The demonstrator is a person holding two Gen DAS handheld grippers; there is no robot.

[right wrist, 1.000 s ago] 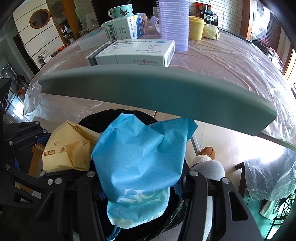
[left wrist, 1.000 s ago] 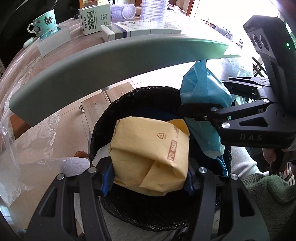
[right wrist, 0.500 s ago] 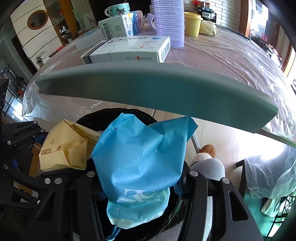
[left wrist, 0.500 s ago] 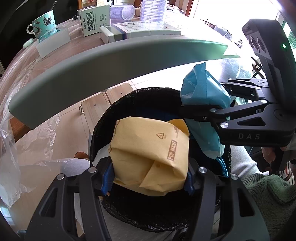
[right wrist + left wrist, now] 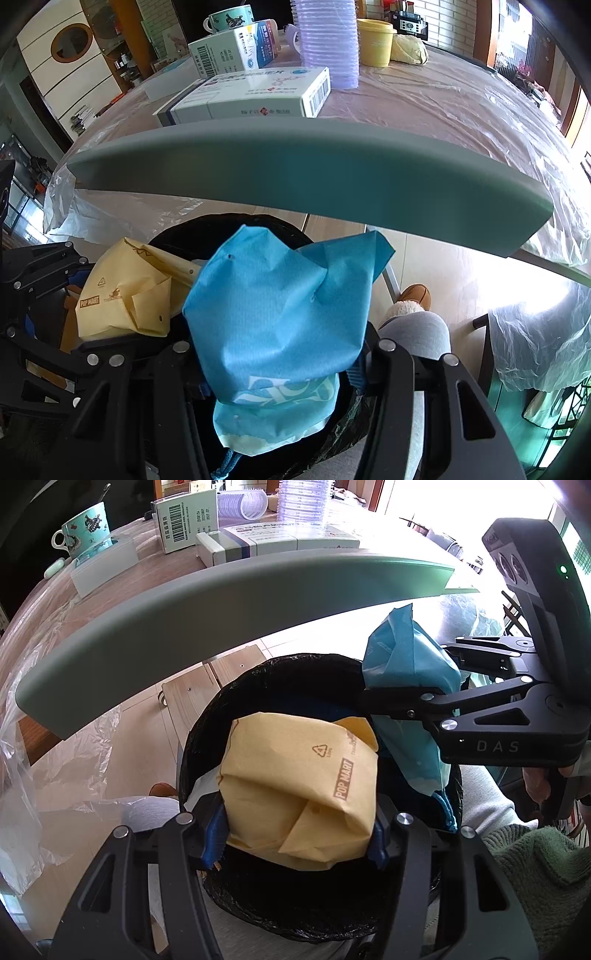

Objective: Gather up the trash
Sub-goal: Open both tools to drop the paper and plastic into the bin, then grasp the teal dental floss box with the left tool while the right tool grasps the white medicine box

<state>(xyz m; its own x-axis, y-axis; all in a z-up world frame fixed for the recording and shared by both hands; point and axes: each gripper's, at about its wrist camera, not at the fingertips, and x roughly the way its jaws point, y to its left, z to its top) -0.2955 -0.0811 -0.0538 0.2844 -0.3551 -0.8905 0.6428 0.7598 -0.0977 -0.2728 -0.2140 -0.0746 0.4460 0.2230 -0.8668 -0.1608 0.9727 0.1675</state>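
My left gripper is shut on a crumpled yellow paper bag printed POP MART, held over the mouth of a bin lined with a black bag. My right gripper is shut on a blue paper bag, also over the bin. In the left wrist view the right gripper and the blue bag sit at the bin's right rim. In the right wrist view the yellow bag is at left.
A grey table edge arches just above the bin. On the plastic-covered table stand medicine boxes, stacked clear cups, a yellow cup and a patterned mug. A person's knee and slipper are right of the bin.
Both grippers have risen slightly with their bags, so more of the tabletop shows. Both grips are unchanged.
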